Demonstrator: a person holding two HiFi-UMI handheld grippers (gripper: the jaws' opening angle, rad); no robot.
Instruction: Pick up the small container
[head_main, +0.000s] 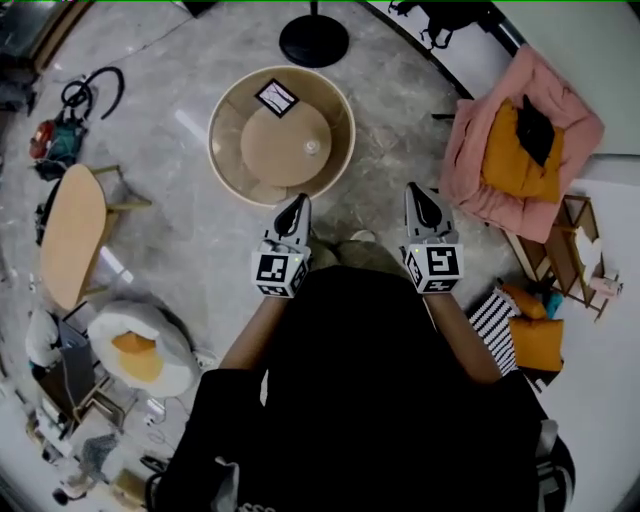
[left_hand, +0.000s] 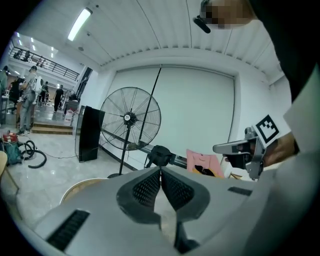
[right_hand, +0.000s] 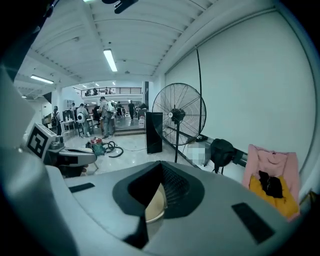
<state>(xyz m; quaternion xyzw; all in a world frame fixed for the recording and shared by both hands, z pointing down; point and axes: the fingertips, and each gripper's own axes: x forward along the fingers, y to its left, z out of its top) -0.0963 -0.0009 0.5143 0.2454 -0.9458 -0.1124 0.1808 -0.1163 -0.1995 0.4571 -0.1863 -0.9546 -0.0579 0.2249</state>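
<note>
Now: approach stage, nothing held. Your left gripper (head_main: 297, 203) and right gripper (head_main: 415, 192) are both closed to a point and empty, side by side at frame centre. The small container (head_main: 312, 147) sits above them on the round table (head_main: 222, 112), just right of the inner top's middle. It is possibly clear plastic, but too small to tell. Open one gripper's jaws before reaching, come in level, and straddle the container squarely. Pale marble-look floor. Standing fan (right_hand: 179, 114) by the white wall, pink armchair (head_main: 470, 150) upper right.
</note>
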